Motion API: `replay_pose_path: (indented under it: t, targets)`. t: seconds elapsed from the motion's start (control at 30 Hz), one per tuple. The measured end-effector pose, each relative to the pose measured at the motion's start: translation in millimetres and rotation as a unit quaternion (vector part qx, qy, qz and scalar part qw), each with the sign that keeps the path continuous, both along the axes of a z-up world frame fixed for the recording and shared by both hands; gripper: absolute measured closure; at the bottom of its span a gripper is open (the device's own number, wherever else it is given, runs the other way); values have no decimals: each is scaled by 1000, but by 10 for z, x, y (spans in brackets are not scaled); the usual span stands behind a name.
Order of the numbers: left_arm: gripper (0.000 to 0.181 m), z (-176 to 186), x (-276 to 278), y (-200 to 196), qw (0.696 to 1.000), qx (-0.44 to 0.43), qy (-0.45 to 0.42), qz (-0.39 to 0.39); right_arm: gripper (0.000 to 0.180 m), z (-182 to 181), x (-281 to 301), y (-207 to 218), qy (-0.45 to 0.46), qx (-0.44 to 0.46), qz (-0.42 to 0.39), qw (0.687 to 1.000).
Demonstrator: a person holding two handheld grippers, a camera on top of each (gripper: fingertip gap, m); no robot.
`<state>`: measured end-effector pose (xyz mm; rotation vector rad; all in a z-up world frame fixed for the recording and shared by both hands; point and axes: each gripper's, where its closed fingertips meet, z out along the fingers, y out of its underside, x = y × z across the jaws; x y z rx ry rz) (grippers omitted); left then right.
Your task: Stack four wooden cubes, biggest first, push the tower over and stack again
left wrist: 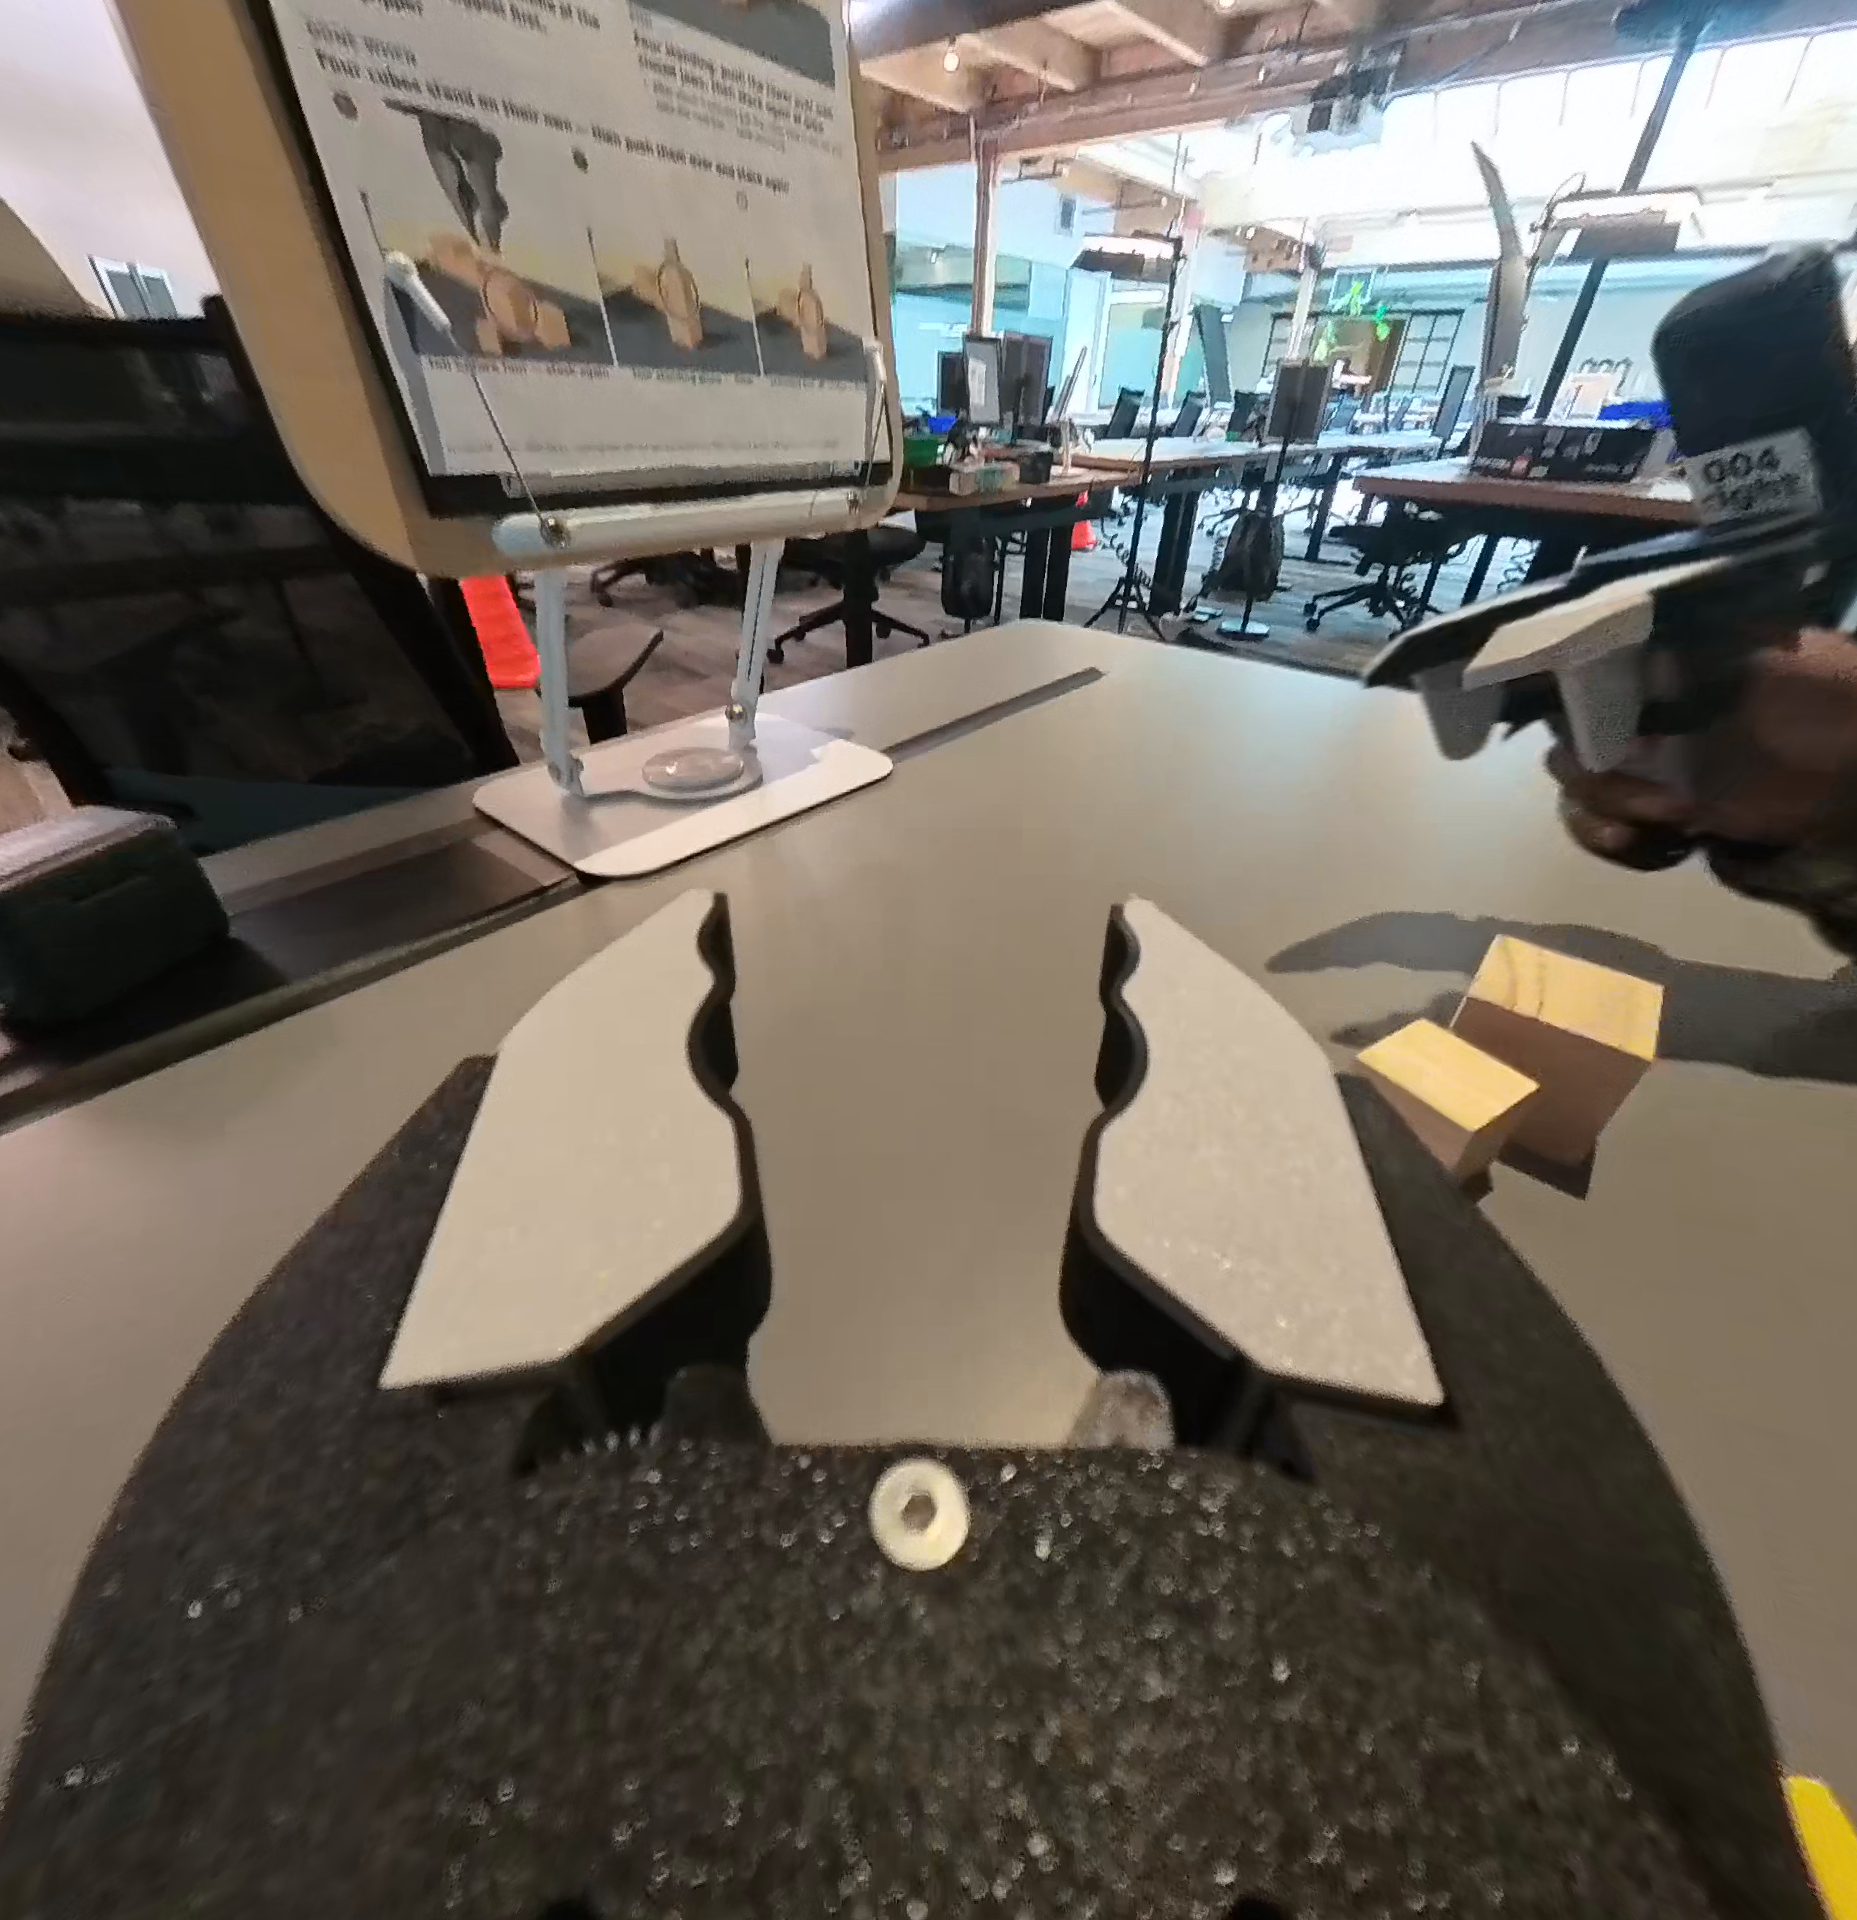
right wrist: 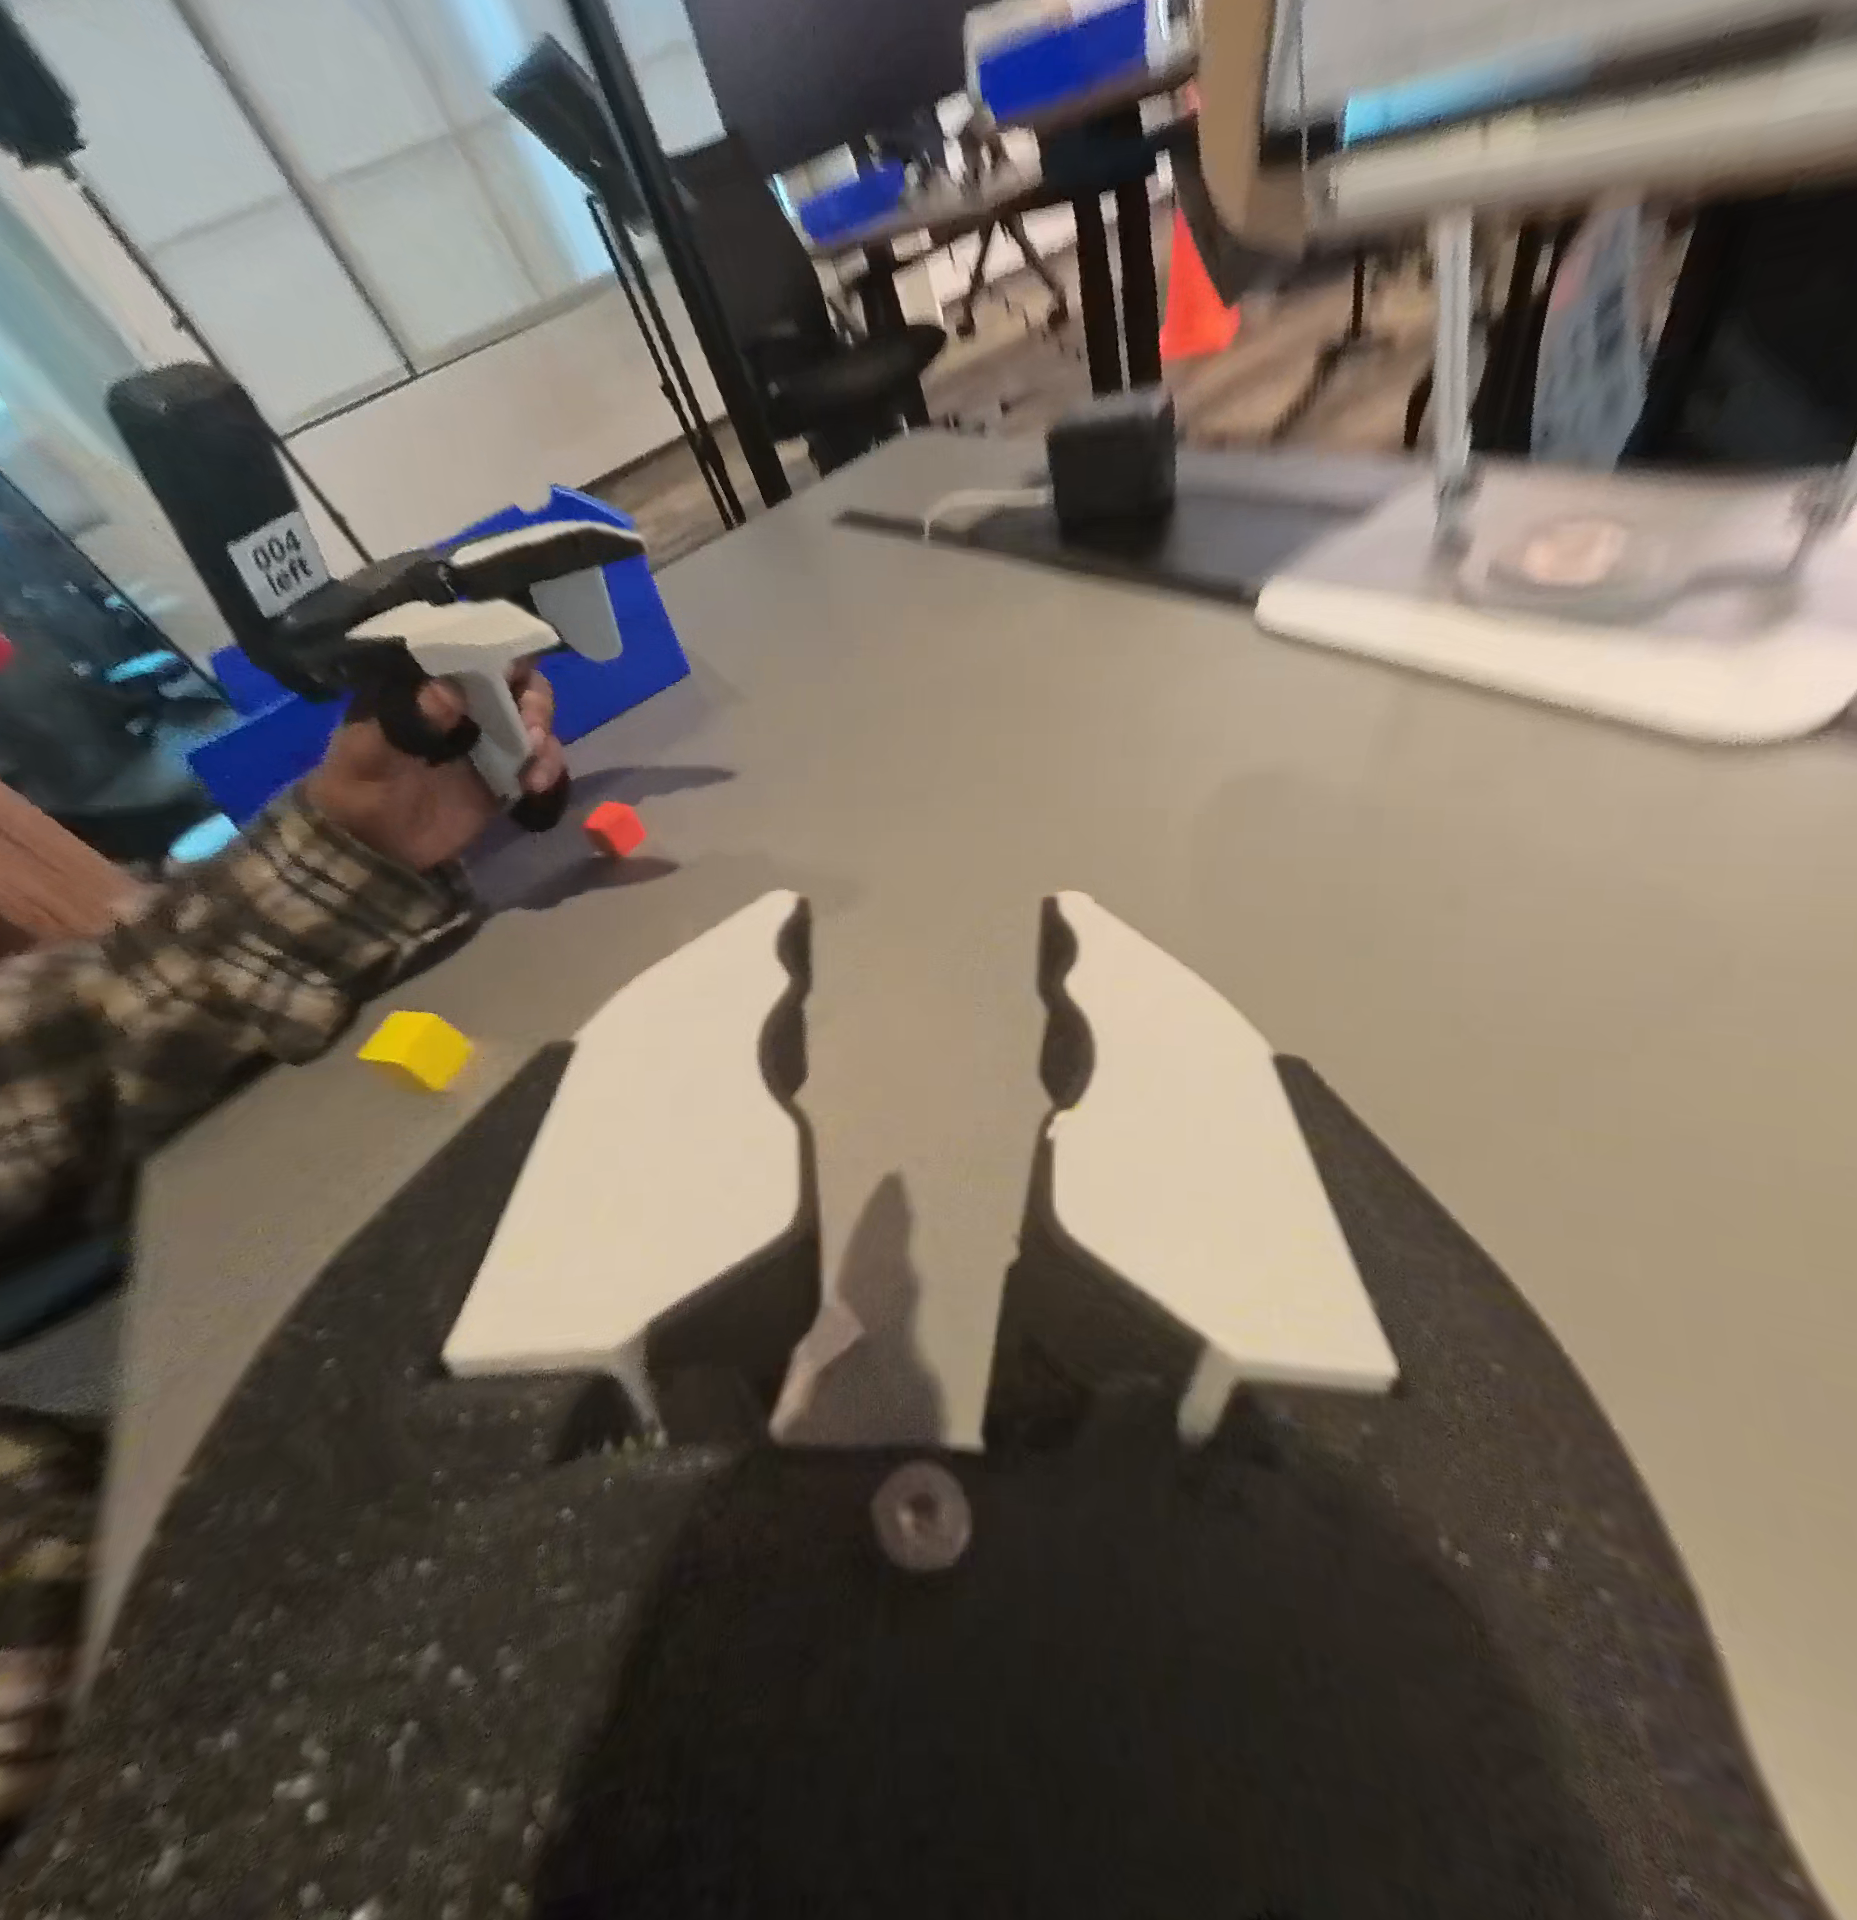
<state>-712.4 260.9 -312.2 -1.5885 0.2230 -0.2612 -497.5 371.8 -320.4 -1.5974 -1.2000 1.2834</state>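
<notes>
In right wrist view only: yellow cube (right wrist: 417,1047)

My grippers' fingers (left wrist: 591,1153) are pale grey on black bodies. I see two pale wood cubes (left wrist: 1449,1086) by the grey table's (left wrist: 903,831) right edge, one red block (right wrist: 614,828), one yellow (right wrist: 417,1049), a plaid sleeve (right wrist: 176,997).

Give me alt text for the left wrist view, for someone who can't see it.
The left gripper hovers open and empty over a grey table, with two wooden cubes touching on the table to its right. Beyond them a hand holds the right gripper above the table, and a stand with an instruction sheet rises at the far edge.
</notes>
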Motion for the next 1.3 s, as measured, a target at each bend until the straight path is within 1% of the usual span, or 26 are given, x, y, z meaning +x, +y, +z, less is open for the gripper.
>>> replay_pose_path:
  t: [0.03,0.1,0.17,0.23,0.3,0.33,0.4,0.57,0.63,0.73,0.8,0.93,1.07,1.17,1.3]
  targets:
    - [113,25,-6,-11,1000,6,-4,-1,130,37,0,30,20,34,7,999]
    - [112,57,2,-23,1000,14,-12,-10,107,82,3,72,50,85,23,995]
    - [111,70,35,-27,999,16,-19,-23,90,58,14,103,54,120,46,990]
    - [110,72,91,-26,999,15,-17,-36,78,4,38,102,52,139,76,986]
    - [109,57,163,-23,999,10,-5,-51,52,-62,70,84,50,143,102,983]
    - [108,48,210,-25,998,7,2,-62,44,-106,93,73,45,145,113,982]
    - [108,23,299,-27,997,4,15,-82,36,-183,154,28,38,151,137,978]
    - [104,-138,571,-35,988,-24,66,-140,34,-238,249,-99,45,133,173,975]
    - [101,-230,735,-56,980,-48,89,-173,35,-273,255,-103,33,141,175,974]
    - [100,-380,1011,-87,962,-85,135,-224,37,-259,264,-135,38,139,183,973]
    - [99,-482,1196,-99,943,-114,172,-260,39,-260,267,-152,39,136,187,972]
    - [97,-699,1491,-104,893,-192,241,-329,40,-264,264,-183,39,135,193,971]
    - [95,-821,1641,-45,842,-245,313,-365,43,-284,267,-206,37,134,198,970]
    - [95,-862,1733,18,819,-267,332,-385,44,-285,273,-193,40,128,198,971]
    - [99,-997,1782,70,799,-295,350,-391,45,-308,277,-173,37,122,197,972]
